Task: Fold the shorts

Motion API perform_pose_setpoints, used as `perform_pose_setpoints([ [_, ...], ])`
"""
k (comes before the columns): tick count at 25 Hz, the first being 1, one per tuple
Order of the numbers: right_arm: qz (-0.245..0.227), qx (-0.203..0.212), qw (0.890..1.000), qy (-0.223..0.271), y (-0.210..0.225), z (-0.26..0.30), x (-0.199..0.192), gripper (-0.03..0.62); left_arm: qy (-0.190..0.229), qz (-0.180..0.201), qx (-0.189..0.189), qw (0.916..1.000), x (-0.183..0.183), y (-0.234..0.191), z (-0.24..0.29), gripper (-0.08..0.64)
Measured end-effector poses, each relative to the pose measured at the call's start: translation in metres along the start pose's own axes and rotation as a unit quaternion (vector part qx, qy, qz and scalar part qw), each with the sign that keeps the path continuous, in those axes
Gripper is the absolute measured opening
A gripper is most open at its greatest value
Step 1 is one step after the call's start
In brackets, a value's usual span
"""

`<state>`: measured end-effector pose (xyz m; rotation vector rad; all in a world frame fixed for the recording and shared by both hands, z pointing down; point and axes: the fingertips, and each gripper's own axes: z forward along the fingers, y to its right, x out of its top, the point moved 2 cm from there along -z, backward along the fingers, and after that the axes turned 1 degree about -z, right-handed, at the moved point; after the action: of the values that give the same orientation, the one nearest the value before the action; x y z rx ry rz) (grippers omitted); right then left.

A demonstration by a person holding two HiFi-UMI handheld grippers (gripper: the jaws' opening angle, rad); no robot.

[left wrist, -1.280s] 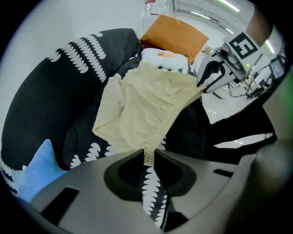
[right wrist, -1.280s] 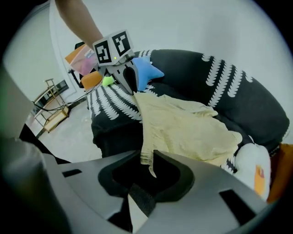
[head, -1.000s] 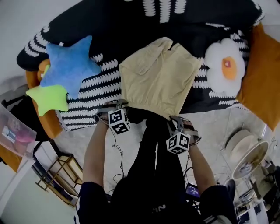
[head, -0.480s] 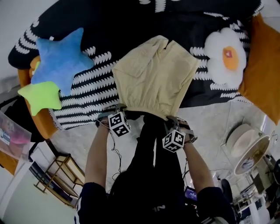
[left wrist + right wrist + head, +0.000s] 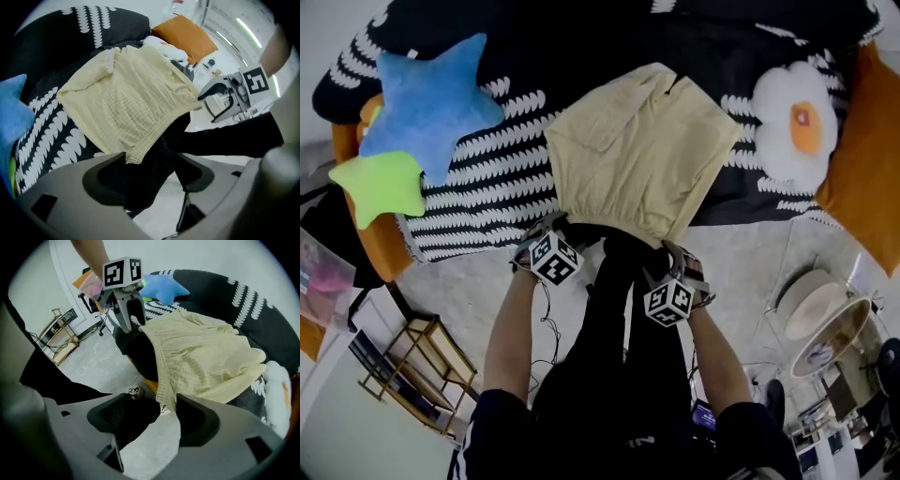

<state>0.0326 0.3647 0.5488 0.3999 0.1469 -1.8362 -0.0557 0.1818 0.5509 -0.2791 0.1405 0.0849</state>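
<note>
Shorts (image 5: 637, 159): pale yellow, spread flat on the sofa (image 5: 487, 187), legs toward its back, waistband hanging over its front edge.
Left hand-held gripper (image 5: 150, 173): jaws opening, spread wide; waistband corner lies beside one pad, not pinched.
Right hand-held gripper (image 5: 154, 416): likewise opening, at the other waistband corner, nothing pinched.
Progress: laid out only, by my reading; no fold visible, all folding left.

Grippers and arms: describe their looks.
The left gripper and right gripper have pale grey moulded bodies, dark pads and a white cube with black square markers. Both pairs of jaws are opening, the shorts' waistband between them. Sleeves are dark and short; a thin cable hangs below the left gripper.
</note>
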Motion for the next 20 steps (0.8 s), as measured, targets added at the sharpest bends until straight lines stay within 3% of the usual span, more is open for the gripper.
perform_pose_setpoints([
  [2, 0.03, -0.012, 0.999, 0.004, 0.005, -0.01, 0.002, 0.371, 0.019, -0.07, 0.008, 0.9974, -0.004, -0.001, -0.005, 0.316],
  [4, 0.061, -0.021, 0.998, -0.005, 0.013, -0.021, -0.002, 0.393, 0.035, -0.159, 0.016, 0.9865, -0.014, -0.003, -0.009, 0.324],
  [6, 0.068, -0.021, 0.997, -0.016, 0.02, -0.033, -0.008, 0.374, 0.051, -0.245, 0.023, 0.9679, -0.027, -0.004, -0.016, 0.324],
  [9, 0.031, -0.027, 0.999, -0.006, 0.04, -0.055, 0.002, 0.352, 0.074, -0.339, 0.034, 0.9371, -0.037, -0.01, -0.028, 0.322],
  [12, -0.007, -0.045, 0.999, 0.03, 0.073, -0.076, 0.032, 0.331, 0.096, -0.396, 0.035, 0.9127, -0.037, -0.013, -0.042, 0.321],
  [14, -0.037, -0.05, 0.997, 0.052, 0.099, -0.082, 0.058, 0.311, 0.11, -0.415, 0.032, 0.9026, -0.029, -0.016, -0.047, 0.316],
  [17, -0.095, -0.039, 0.992, 0.079, 0.128, -0.075, 0.104, 0.299, 0.127, -0.442, 0.034, 0.8874, -0.021, -0.028, -0.048, 0.281],
  [20, -0.144, -0.011, 0.984, 0.1, 0.15, -0.06, 0.154, 0.286, 0.148, -0.482, 0.034, 0.8629, -0.014, -0.036, -0.044, 0.27],
])
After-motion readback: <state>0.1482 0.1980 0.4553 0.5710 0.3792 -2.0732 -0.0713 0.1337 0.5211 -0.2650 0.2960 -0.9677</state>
